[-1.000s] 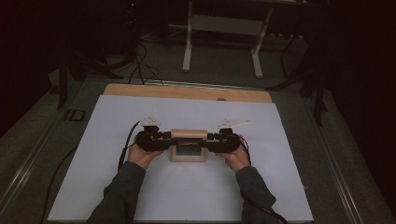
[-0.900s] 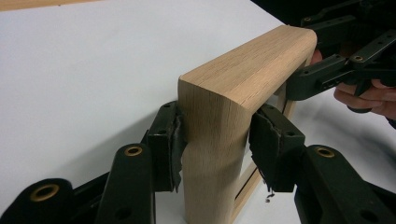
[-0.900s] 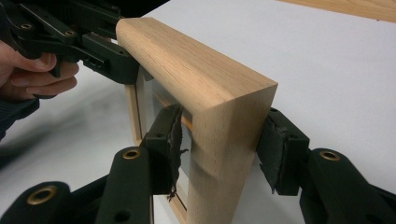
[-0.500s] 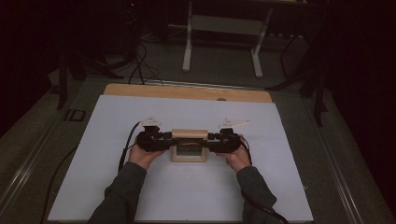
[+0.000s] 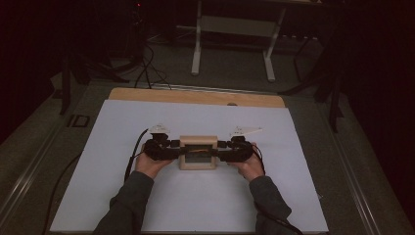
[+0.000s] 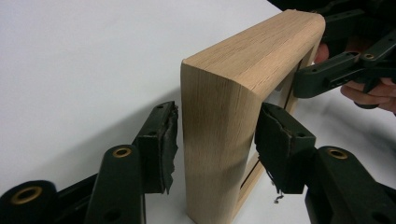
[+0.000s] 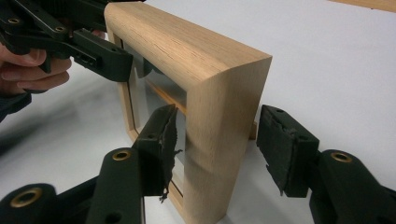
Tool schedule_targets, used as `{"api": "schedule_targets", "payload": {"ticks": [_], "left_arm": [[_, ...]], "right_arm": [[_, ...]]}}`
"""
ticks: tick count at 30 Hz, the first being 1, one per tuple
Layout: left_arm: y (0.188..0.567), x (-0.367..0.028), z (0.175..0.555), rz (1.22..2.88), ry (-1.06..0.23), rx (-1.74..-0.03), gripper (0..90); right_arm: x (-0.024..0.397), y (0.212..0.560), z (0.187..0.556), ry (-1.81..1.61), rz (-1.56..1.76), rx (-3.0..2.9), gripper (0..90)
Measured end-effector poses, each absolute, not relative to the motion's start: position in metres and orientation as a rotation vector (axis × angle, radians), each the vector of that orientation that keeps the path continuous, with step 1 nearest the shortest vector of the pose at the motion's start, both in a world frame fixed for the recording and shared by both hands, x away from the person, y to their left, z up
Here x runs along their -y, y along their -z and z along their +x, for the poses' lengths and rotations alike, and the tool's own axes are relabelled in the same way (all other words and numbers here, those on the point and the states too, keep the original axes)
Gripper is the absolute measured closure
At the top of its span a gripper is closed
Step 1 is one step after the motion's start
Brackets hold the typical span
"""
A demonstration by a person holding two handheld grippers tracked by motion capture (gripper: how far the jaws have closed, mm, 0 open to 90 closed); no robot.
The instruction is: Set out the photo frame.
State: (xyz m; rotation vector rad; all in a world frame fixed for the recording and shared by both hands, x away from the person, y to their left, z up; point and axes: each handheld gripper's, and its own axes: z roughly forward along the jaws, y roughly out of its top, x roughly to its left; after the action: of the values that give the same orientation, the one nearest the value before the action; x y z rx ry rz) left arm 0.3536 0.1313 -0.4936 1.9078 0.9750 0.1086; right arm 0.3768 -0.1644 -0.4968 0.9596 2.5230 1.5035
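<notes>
Wooden frame point(image 5: 197, 152), one, stands between two grippers, left gripper point(image 6: 215, 149) and right gripper point(image 7: 218, 149).

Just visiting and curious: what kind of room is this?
Probably a lab or recording workshop: a dim room, a worktable under a white sheet, cables across the floor, and a bare white stand behind.

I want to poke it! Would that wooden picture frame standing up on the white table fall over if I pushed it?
Probably yes. The wooden frame stands upright on a narrow edge, so a push on its face could tip it. It looks stiff, solid wood, so it shouldn't bend. The pane may be glass and could crack.
</notes>
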Motion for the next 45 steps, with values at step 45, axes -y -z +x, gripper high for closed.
{"api": "schedule_targets", "payload": {"ticks": [45], "left_arm": [[0.483,-0.199,0.309,1.903,-0.235,-1.030,49.7]], "right_arm": [[0.206,0.484,0.355,-1.370,0.923,-2.546,58.8]]}}
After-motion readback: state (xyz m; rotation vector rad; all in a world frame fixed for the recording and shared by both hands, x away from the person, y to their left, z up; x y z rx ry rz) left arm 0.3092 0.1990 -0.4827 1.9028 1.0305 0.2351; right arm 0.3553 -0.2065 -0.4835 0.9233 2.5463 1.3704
